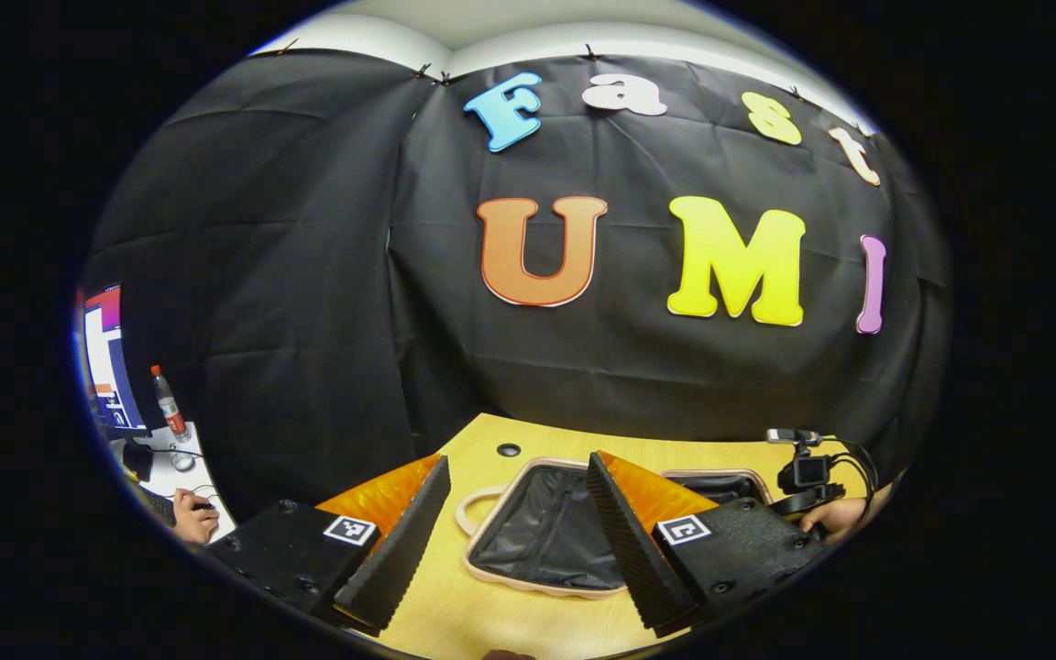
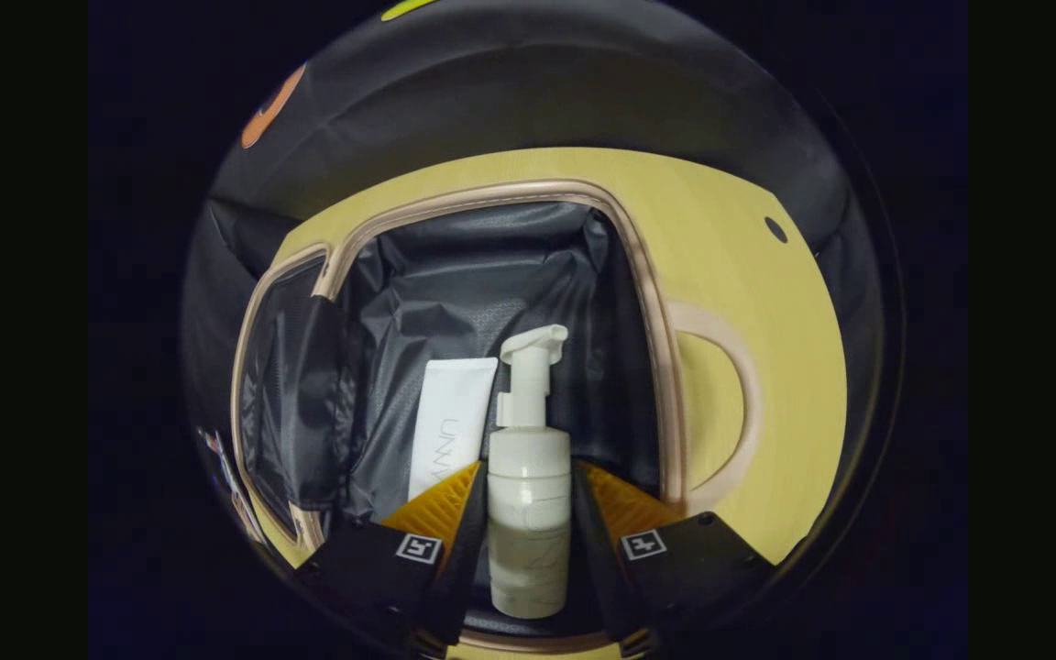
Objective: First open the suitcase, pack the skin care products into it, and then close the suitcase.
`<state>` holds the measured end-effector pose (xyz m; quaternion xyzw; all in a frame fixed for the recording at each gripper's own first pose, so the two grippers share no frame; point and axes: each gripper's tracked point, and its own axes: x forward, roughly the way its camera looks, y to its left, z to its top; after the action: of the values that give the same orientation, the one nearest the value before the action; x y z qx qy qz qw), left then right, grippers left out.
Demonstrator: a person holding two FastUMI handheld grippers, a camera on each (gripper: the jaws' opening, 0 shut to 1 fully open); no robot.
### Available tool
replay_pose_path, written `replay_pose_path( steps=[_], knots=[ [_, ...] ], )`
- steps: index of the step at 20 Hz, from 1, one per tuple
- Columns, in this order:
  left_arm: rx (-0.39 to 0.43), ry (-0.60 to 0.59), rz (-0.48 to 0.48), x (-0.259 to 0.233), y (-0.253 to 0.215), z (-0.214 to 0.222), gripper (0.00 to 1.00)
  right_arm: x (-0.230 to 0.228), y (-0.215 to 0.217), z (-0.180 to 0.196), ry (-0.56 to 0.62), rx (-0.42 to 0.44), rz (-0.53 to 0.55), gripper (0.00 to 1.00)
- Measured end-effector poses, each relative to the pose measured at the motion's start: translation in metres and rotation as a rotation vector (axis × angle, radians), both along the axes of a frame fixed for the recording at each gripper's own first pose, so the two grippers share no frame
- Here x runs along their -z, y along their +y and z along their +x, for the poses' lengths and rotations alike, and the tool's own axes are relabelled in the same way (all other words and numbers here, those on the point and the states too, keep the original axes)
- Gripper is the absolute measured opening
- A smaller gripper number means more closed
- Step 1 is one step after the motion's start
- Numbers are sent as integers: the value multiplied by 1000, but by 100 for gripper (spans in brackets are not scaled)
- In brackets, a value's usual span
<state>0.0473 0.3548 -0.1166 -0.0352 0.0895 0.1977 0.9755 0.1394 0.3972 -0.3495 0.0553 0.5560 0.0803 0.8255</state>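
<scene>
Wooden table (image 1: pixel 455 623), monitor (image 1: pixel 106 367) and red-capped bottle (image 1: pixel 168 401) on side desk (image 1: pixel 170 467)

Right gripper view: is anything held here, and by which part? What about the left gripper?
The right gripper holds the pump bottle by its body, below the pump head, over the open suitcase. The left gripper is open, holding nothing.

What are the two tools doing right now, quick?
Left tool: open, holding nothing, above the table.
Right tool: shut on the pump bottle, over the open suitcase.
</scene>
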Motion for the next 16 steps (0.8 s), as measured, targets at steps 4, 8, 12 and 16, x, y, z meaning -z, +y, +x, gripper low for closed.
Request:
replay_pose_path(
  steps=[4, 8, 12, 16],
  knots=[
    [-22, 24, -90, 30, 41, 12, 95, -55, -6, -12, -129, -70, 28, 74],
    [-55, 73, -249, 75, 80, 27, 95, -140, -37, -29, -359, -139, 41, 80],
    [-71, 96, -472, 129, 110, 40, 96, -223, -86, -53, -577, -154, 49, 77],
    [-43, 127, -770, 185, 110, 62, 97, -296, -145, -88, -765, -159, 59, 80]
  ],
)
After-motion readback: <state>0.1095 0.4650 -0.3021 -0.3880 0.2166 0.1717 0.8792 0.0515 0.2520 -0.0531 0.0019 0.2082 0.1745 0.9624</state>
